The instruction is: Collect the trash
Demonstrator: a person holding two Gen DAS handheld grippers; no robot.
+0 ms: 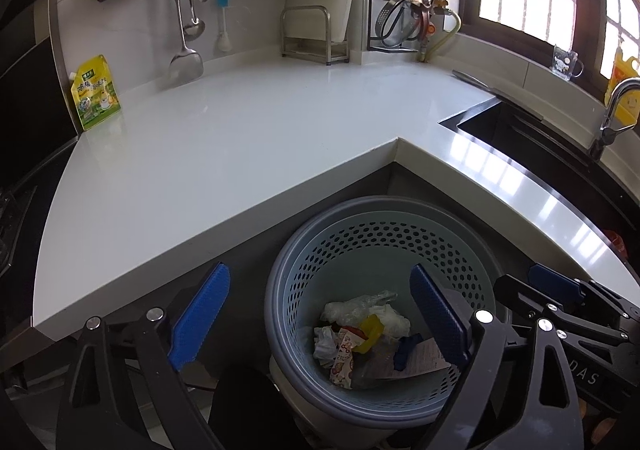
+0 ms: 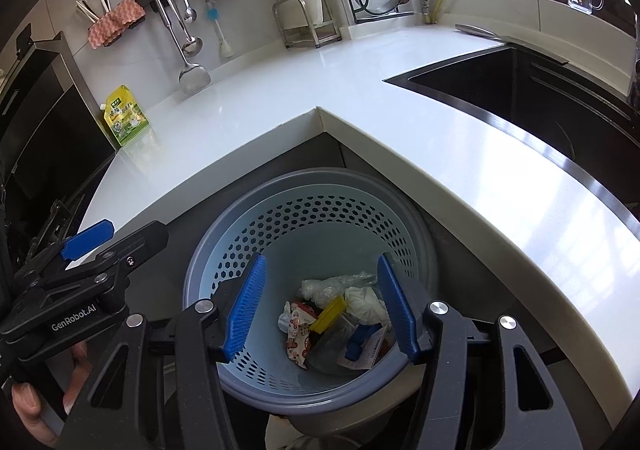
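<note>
A blue-grey perforated bin (image 1: 276,302) (image 2: 191,282) stands on the floor in the inner corner of the white counter. Inside lies trash (image 1: 360,334) (image 2: 340,318): crumpled clear plastic, white tissue, a printed wrapper, a yellow strip, a blue scrap and a paper slip. My left gripper (image 1: 319,269) hangs over the bin's left half, open, with nothing between its blue pads. My right gripper (image 2: 322,258) hangs directly over the bin, also open and empty. Each gripper shows at the edge of the other's view, side by side.
The L-shaped white counter (image 1: 240,137) (image 2: 400,89) wraps around the bin. A yellow-green pouch (image 1: 94,91) (image 2: 126,115) leans at its far left. A dark sink (image 1: 540,141) (image 2: 520,89) with a faucet (image 1: 612,109) is on the right. Utensils and racks line the back wall.
</note>
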